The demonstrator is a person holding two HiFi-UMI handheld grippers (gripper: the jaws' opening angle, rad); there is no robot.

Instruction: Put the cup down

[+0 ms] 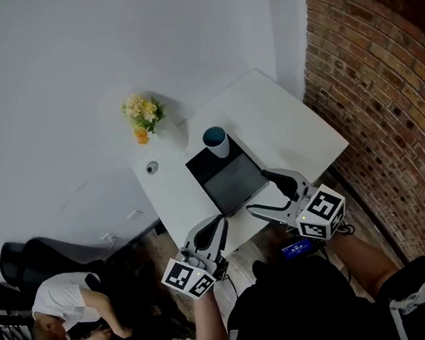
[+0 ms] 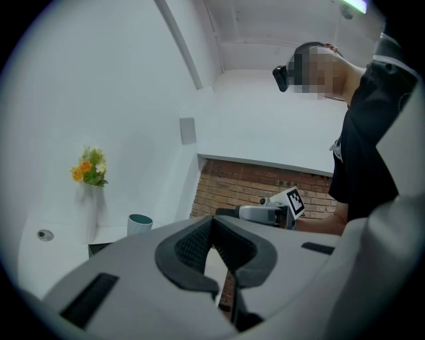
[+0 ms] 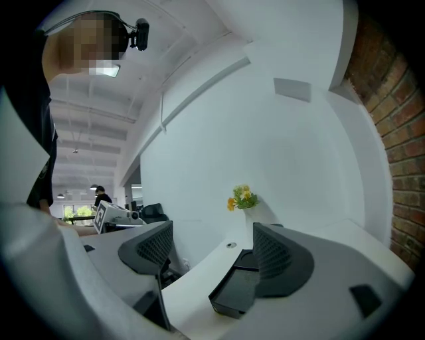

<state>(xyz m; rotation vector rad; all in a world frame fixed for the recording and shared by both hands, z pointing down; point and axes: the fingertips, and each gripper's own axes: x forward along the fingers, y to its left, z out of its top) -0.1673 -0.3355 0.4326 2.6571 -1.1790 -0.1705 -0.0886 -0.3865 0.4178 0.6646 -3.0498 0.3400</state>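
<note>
Cup [image 1: 215,142]: white outside, teal inside, seen upright at the far end of a black tray [image 1: 233,182] on the white table [image 1: 291,126]; held by neither gripper and well apart from both.

Left gripper [image 1: 217,222]: held at the table's near edge; its jaws are brought together at the tips, with nothing gripped.

Right gripper [image 1: 258,191]: held over the tray's near right corner; its jaws are spread wide, with nothing held between them.

Vase of yellow flowers [image 1: 144,118]: placed at the far left of the table, against the white wall.

Brick wall [image 1: 384,70]: found to the right of the table.
</note>
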